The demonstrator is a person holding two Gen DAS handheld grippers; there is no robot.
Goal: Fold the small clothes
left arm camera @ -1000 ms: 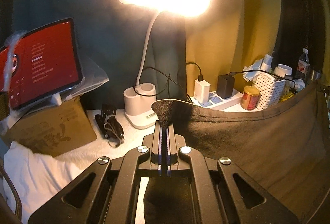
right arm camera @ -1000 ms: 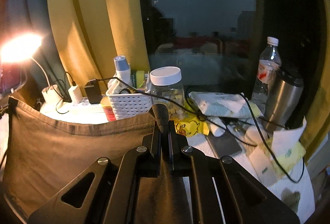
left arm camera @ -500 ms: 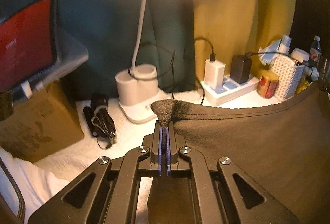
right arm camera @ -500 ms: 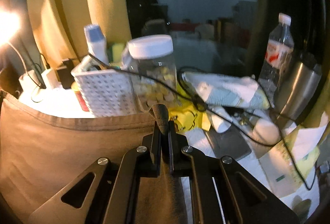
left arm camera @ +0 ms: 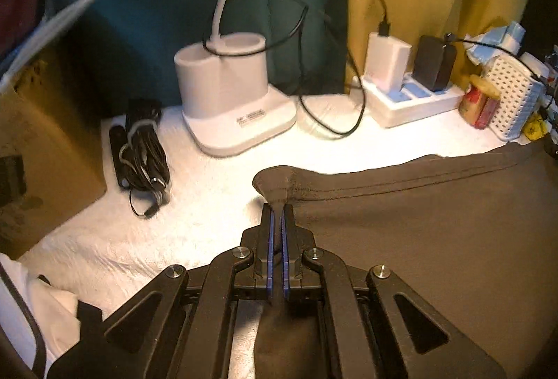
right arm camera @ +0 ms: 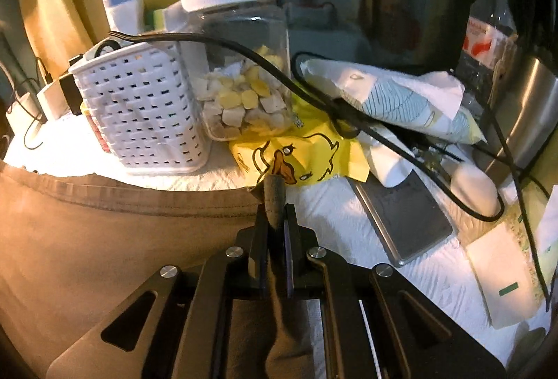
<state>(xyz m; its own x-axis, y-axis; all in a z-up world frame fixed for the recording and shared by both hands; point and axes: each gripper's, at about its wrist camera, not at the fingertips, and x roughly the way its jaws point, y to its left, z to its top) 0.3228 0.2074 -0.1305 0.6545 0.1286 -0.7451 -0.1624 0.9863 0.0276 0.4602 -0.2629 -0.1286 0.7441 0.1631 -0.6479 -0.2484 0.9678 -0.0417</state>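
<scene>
A dark brown-grey garment is stretched between both grippers, its hemmed top edge running across the white towel-covered table. My left gripper is shut on the garment's left corner, which bunches up above the blue-padded fingertips. In the right wrist view the same garment spreads out to the left, and my right gripper is shut on its right corner, a tuft sticking up between the fingers. The cloth's lower part is hidden under both grippers.
Behind the cloth stand a white lamp base, a coiled black cable bundle, a power strip with chargers, a cardboard box. A white basket, a jar, a yellow duck bag, a phone, a water bottle and a steel cup are close.
Both grippers have come down and tilted toward the table, still holding the garment's corners. The lamp head and tablet have left the left view; the cloth now hangs lower, near the towel.
</scene>
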